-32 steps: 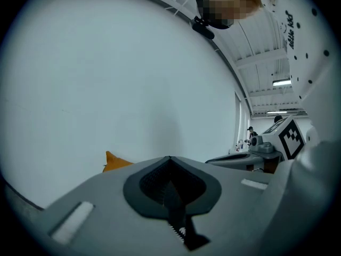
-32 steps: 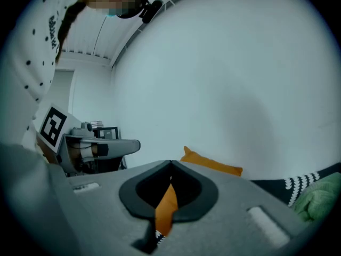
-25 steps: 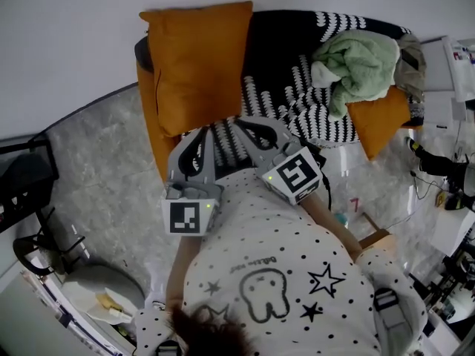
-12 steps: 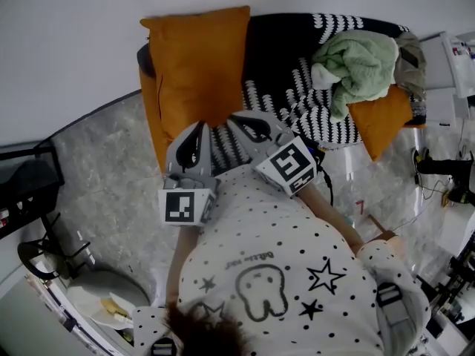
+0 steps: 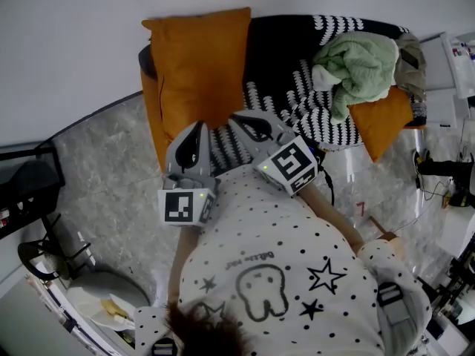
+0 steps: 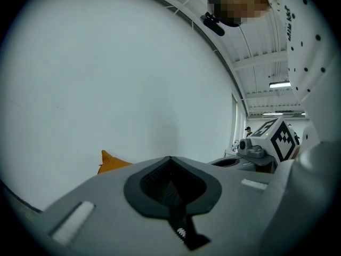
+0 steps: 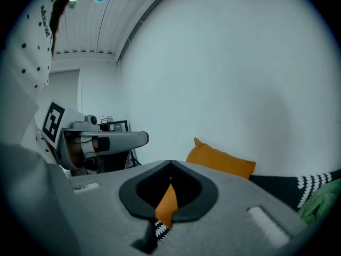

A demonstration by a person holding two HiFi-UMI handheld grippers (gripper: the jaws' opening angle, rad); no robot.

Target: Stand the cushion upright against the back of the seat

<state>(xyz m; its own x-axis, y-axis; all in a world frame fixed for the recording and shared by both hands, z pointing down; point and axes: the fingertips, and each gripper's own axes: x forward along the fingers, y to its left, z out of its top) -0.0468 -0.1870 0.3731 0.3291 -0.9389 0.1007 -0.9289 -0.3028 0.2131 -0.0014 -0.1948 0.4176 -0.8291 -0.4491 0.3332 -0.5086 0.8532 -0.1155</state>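
Cushion (image 5: 199,69) stood at eleven o'clock, upright against the back of the seat (image 5: 154,124), at its left end. Throw (image 5: 282,58) lay over the seat from twelve to one o'clock. Crumpled cloth (image 5: 356,61) sat on its right end, with a second cushion (image 5: 380,117) just below at two o'clock. Left gripper (image 5: 199,127) and right gripper (image 5: 239,119) were side by side at centre, before the seat's front edge, with the left one directly below the cushion.

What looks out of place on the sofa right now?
A green blanket lies crumpled at the right end of the seat, and a smaller orange cushion beside it sits tilted at the front edge. The left orange cushion stands upright against the back.
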